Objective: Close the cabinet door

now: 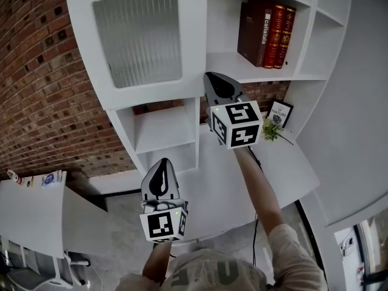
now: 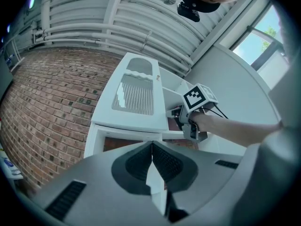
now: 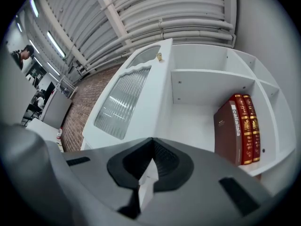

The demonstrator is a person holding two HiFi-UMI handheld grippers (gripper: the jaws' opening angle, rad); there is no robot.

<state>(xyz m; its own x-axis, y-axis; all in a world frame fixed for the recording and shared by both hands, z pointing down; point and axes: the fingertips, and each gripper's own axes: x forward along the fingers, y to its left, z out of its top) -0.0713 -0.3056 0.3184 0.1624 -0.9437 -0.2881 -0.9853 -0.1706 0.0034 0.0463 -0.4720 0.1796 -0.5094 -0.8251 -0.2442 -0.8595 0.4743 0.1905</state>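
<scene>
The white cabinet door (image 1: 136, 38) with a ribbed glass pane stands swung open to the left of the shelf bay it covers. In the right gripper view the door (image 3: 124, 100) fills the left, with a small brass knob (image 3: 159, 56) at its top edge. My right gripper (image 1: 213, 77) is shut and empty, its tips right by the door's lower free corner; whether they touch it I cannot tell. My left gripper (image 1: 162, 162) hangs lower, in front of the open lower shelves, shut with nothing in it. In the left gripper view the door (image 2: 136, 95) sits above the shut left gripper (image 2: 152, 145).
Dark red books (image 1: 267, 34) stand on the exposed shelf. A small framed card (image 1: 280, 113) and a green plant (image 1: 271, 131) sit on the white desk (image 1: 285, 168). Open cubbies (image 1: 163, 132) lie below the door. A brick wall (image 1: 36, 71) is left, a white table (image 1: 30, 214) lower left.
</scene>
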